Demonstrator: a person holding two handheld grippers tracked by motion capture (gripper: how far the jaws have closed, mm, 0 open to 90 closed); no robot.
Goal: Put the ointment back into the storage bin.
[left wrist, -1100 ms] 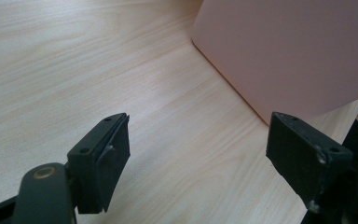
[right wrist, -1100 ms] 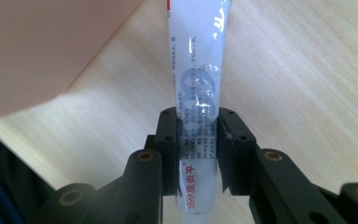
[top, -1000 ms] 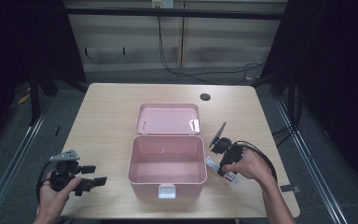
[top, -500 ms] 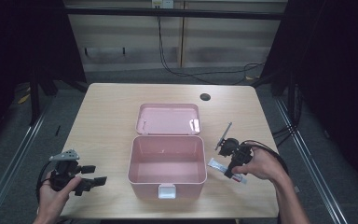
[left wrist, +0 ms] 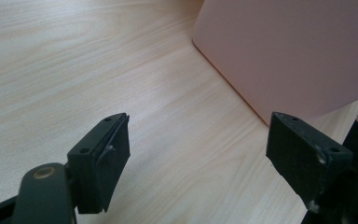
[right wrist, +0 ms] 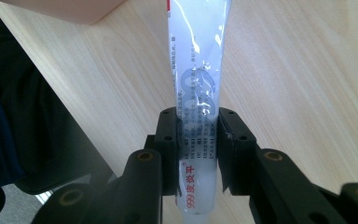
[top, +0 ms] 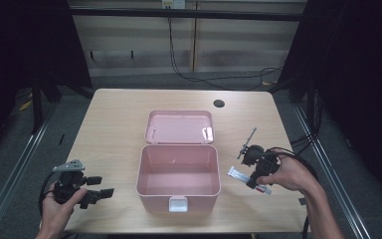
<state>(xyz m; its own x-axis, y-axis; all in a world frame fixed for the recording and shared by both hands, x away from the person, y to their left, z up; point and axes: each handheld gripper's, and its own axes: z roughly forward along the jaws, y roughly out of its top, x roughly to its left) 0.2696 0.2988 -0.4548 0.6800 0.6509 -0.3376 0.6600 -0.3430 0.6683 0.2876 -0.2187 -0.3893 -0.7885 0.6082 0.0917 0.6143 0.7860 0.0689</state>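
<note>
**Right gripper clamped on tube, left gripper idle and open**

Right gripper (right wrist: 198, 140) has its jaws pressed together on a white plastic ointment tube with red and grey print (right wrist: 198, 93), gripped near one end; the rest of the tube points away from the gripper, just above the bench. In the high view the right gripper (top: 255, 172) sits at the near right of the light wooden bench (top: 114, 124), and the tube (top: 239, 175) sticks out toward the right wall of the open pink plastic box (top: 178, 174), close to it but apart. Box stands mid-bench, hinged lid (top: 179, 127) laid back on the far side, white latch on the near wall, inside looks bare.

Left gripper (top: 99, 191) at the near left, held in the left hand (top: 62, 206), jaws wide apart, nothing between them. Its own view shows the left gripper (left wrist: 198, 158) above bare wood, pink box wall (left wrist: 289, 51) ahead.
</note>
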